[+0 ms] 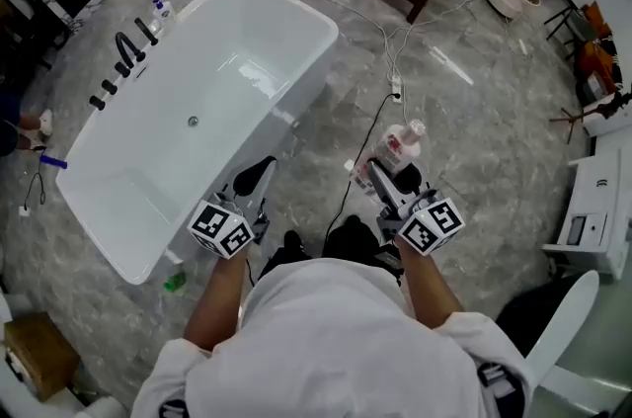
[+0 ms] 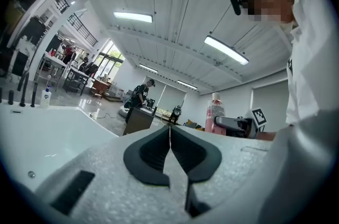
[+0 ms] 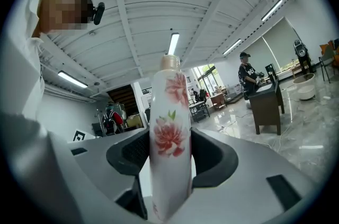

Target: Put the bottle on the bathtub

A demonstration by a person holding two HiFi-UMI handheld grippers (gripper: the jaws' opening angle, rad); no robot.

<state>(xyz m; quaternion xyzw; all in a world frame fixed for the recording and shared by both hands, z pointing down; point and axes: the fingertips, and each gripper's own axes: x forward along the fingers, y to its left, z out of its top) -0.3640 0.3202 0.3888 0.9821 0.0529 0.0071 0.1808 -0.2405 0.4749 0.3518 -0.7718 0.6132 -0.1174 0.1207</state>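
Head view | right tool (image 1: 387,177) grips slim white bottle with pink flowers (image 1: 400,147), upright, above glossy grey stone floor (image 1: 474,110) | left tool (image 1: 253,179) closed, empty | white rectangular bathtub (image 1: 227,60) near, left of bottle, not touching

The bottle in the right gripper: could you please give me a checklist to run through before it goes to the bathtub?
1. Grip: the right gripper is closed on the bottle, with a pad on each side: ok.
2. Bottle pose: upright between the pads, cap on top: ok.
3. Left gripper: closed and empty, so free to help: ok.
4. Landing spot: the near rim of the bathtub looks bare; the faucet and a small bottle sit at the far side: ok.
5. Floor path: a black cable lies near the person's feet: not ok.
6. Rim broad enough for the bottle's base: cannot tell.
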